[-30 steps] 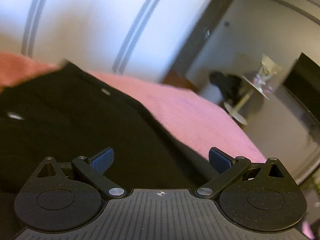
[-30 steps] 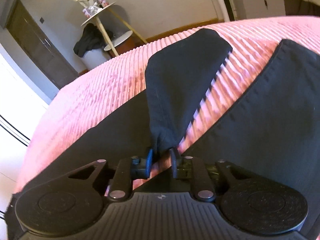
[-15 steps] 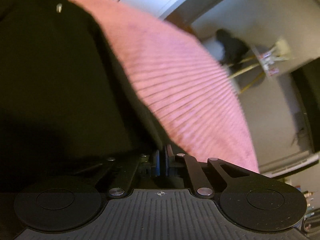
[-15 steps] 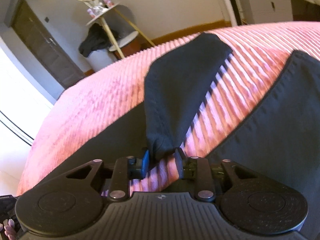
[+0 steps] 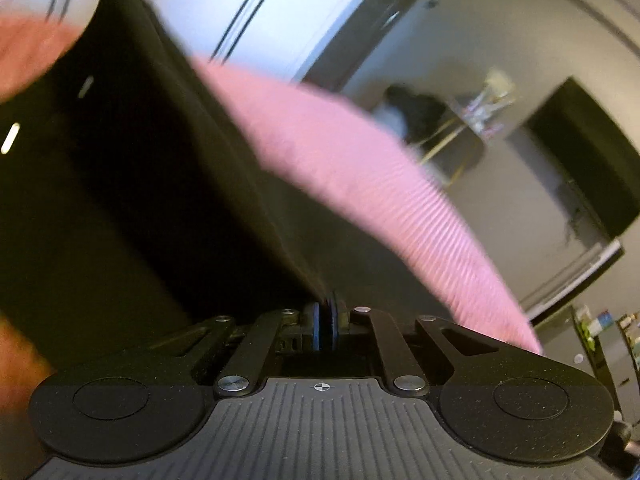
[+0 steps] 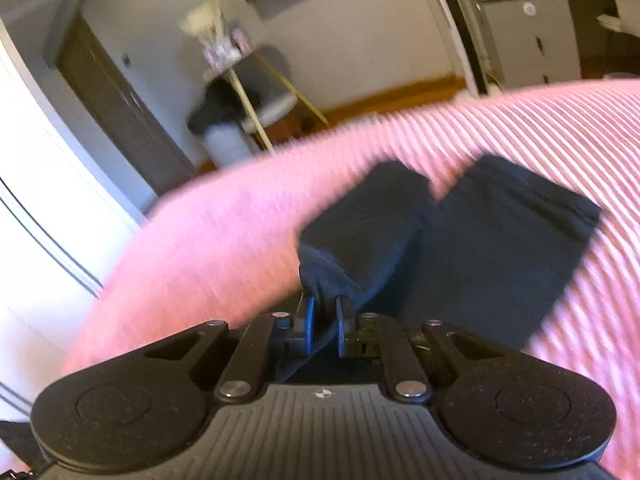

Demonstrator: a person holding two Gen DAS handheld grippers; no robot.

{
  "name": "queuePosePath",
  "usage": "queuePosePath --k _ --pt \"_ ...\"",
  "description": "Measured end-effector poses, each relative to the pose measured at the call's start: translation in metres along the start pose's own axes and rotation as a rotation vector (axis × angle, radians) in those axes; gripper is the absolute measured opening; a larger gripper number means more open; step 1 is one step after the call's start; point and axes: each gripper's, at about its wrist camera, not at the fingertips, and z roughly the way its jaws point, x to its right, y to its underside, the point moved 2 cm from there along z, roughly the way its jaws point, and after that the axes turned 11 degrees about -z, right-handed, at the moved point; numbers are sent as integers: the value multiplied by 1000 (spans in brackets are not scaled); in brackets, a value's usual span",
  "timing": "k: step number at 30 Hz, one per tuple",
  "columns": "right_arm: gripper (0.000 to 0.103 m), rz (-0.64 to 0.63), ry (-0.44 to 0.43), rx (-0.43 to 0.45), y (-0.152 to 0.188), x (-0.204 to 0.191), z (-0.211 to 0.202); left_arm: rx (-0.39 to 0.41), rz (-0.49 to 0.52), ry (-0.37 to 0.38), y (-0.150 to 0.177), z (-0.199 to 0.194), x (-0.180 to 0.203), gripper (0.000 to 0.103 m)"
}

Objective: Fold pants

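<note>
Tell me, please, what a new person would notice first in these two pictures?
First, the dark pants, spread on the pink ribbed bedcover that fills the middle of both views. Next, both grippers pinching that fabric: the right gripper shut on a bunched edge, the left gripper shut on a taut edge. Behind, a small side table stands by the wall.

The pants are spread on the bed, both legs reaching away from the right gripper, by which a bunched fold is pinched. An edge of the pants is clamped in the left gripper. Behind the bed, a side table is set (beside the door).
</note>
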Motion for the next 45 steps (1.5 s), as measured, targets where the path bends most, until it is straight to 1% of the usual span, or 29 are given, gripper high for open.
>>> queuePosePath --k 1,2,3,4,5,6,7,8,9,11,12,14,15,18,19,20,22,23,24,27,29,31,33,34,35,38,41,43,45 --pt "11 -22 48 -46 9 4 3 -33 -2 -56 6 6 -8 16" --pt "18 -40 82 -77 16 7 5 -45 -20 -122 9 6 -17 21" --pt "19 -62 122 -101 23 10 4 -38 -47 -156 9 2 -24 27" --pt "19 -72 139 -97 26 11 1 -26 -66 -157 6 -4 -28 35" --pt "21 -93 140 -76 27 9 -4 -3 -85 -150 1 -12 -30 60" --pt "33 -121 133 -61 27 6 -8 30 -94 -145 -3 -19 -29 83" --pt "40 -160 134 -50 26 0 -10 88 -94 -155 -8 -30 -29 89" --pt "51 -213 142 -30 24 -9 -11 133 -89 -171 -12 -38 -29 92" --pt "52 -272 155 -8 21 -18 -11 168 -72 -183 -16 -46 -29 92" --pt "54 -401 189 31 18 -37 -8 181 -69 -198 -24 -50 -33 92" --pt "58 -457 202 39 14 -46 -4 180 -94 -198 -26 -53 -36 92" --pt "60 -551 225 38 6 -64 11 173 -154 -197 -30 -55 -46 92" --pt "60 -596 241 25 5 -71 21 174 -171 -197 -26 -72 -52 92" --pt "58 -700 368 -15 -3 -84 53 190 -189 -217 -33 -86 -69 93" --pt "58 -711 413 -56 -6 -82 66 194 -190 -224 -36 -96 -76 93" --pt "57 -705 429 -91 -10 -81 77 204 -190 -233 -43 -100 -79 93" --pt "31 -661 417 -121 -19 -71 88 214 -168 -244 -48 -104 -79 96" --pt "11 -635 420 -117 -23 -67 86 218 -155 -250 -53 -103 -78 96" --pt "8 -585 398 -102 -29 -60 81 219 -143 -257 -59 -102 -81 96" --pt "6 -287 285 21 -48 -23 47 232 -177 -273 -83 -92 -97 96" --pt "7 -59 219 98 -46 12 22 213 -220 -264 -95 -78 -111 96" --pt "7 134 181 105 -31 45 14 196 -257 -253 -100 -66 -125 96" --pt "9 185 189 42 -13 64 21 183 -302 -269 -106 -53 -141 95" --pt "10 193 191 28 -8 69 24 180 -330 -277 -108 -47 -149 94" --pt "10 214 173 44 -2 75 23 187 -364 -277 -110 -43 -157 92" --pt "21 246 147 59 0 77 18 219 -451 -228 -114 -42 -173 91" --pt "31 278 125 58 -7 81 20 260 -505 -176 -118 -44 -180 90" --pt "33 247 138 56 -11 77 24 259 -517 -175 -120 -43 -181 84" --pt "33 135 195 40 -20 64 38 255 -506 -182 -123 -42 -180 68"
